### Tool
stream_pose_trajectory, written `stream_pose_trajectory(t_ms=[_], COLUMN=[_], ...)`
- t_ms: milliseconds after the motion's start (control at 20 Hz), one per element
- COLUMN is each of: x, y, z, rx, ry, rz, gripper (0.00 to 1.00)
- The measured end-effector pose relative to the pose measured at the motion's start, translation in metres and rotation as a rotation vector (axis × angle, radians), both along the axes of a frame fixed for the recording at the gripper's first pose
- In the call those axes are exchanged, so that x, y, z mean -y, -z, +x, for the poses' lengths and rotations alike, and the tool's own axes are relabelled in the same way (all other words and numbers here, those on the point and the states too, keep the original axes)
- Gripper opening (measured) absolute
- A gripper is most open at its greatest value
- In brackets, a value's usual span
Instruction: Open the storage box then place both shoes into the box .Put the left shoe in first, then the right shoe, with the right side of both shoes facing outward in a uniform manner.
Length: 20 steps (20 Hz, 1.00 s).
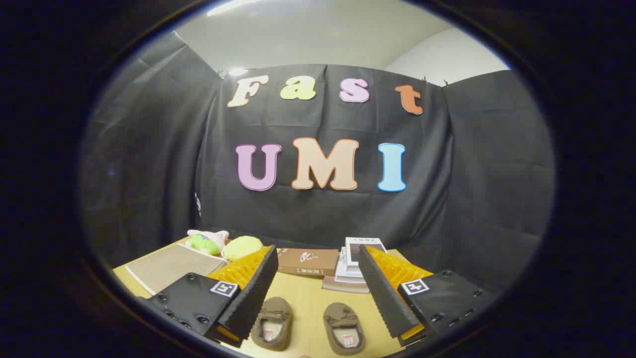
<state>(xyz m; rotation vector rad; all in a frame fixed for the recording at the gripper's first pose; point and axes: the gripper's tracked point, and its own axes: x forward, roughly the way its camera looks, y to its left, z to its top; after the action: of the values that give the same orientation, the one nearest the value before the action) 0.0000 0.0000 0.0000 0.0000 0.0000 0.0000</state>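
Two brown loafer shoes lie side by side on the wooden table, toes pointing away from me: the left shoe point(272, 322) and the right shoe point(344, 328). They sit low between my two fingers, close to their bases. My gripper point(318, 253) is open, held above the table, with nothing between its fingertips. A brown storage box point(307, 261) with its lid shut lies flat just ahead of the fingertips, near the back of the table.
A stack of books point(358, 263) stands to the right of the box. Plush toys, one green point(204, 243) and one yellow point(242, 246), sit at the back left, beside a grey mat point(166, 268). The black cloth wall closes off the back.
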Motion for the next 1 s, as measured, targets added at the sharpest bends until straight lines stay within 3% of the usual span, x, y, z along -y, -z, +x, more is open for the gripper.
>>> stream_pose_trajectory(t_ms=[600,1000], x=[-0.021,-0.067], y=[0.012,0.051], z=[-0.026,-0.053], rx=[-0.035,-0.119], ry=[-0.011,-0.115], rz=[-0.022,0.072], gripper=[1.00,1.00])
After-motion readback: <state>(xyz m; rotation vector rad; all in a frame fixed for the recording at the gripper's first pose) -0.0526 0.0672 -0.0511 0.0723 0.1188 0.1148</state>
